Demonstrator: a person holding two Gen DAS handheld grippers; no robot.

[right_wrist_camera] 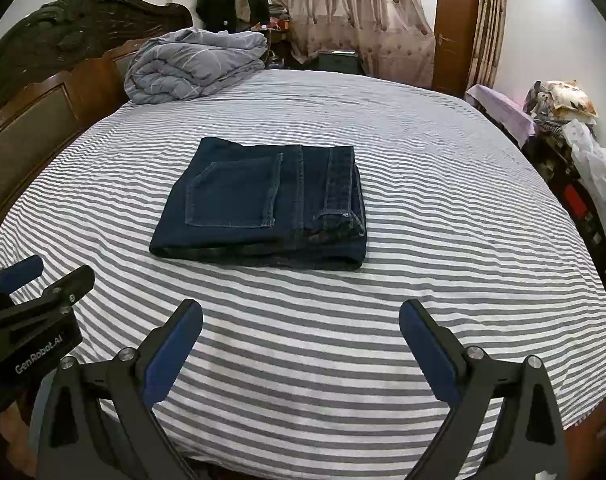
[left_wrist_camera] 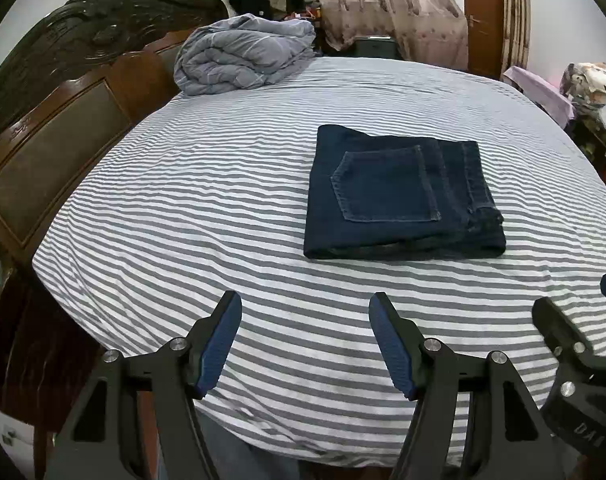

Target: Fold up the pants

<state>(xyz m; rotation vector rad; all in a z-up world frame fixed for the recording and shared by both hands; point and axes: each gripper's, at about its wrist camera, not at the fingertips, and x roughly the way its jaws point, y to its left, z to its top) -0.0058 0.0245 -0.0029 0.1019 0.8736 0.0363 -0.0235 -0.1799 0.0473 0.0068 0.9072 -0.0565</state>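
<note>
Dark blue jeans (left_wrist_camera: pixel 399 196) lie folded into a neat rectangle on the striped bed (left_wrist_camera: pixel 223 208), back pocket up. They also show in the right wrist view (right_wrist_camera: pixel 263 204). My left gripper (left_wrist_camera: pixel 305 308) is open and empty, held above the bed's near edge, well short of the jeans. My right gripper (right_wrist_camera: pixel 301 316) is open and empty, also near the front edge, apart from the jeans. The right gripper shows at the right edge of the left wrist view (left_wrist_camera: pixel 575 320); the left gripper shows at the left edge of the right wrist view (right_wrist_camera: pixel 43 280).
A folded grey quilt (left_wrist_camera: pixel 243 56) sits at the far left of the bed by the carved wooden headboard (left_wrist_camera: pixel 63 80). Curtains (right_wrist_camera: pixel 343 20) and a door (right_wrist_camera: pixel 455 32) stand behind. Cluttered furniture with cloths (right_wrist_camera: pixel 563 128) lines the right side.
</note>
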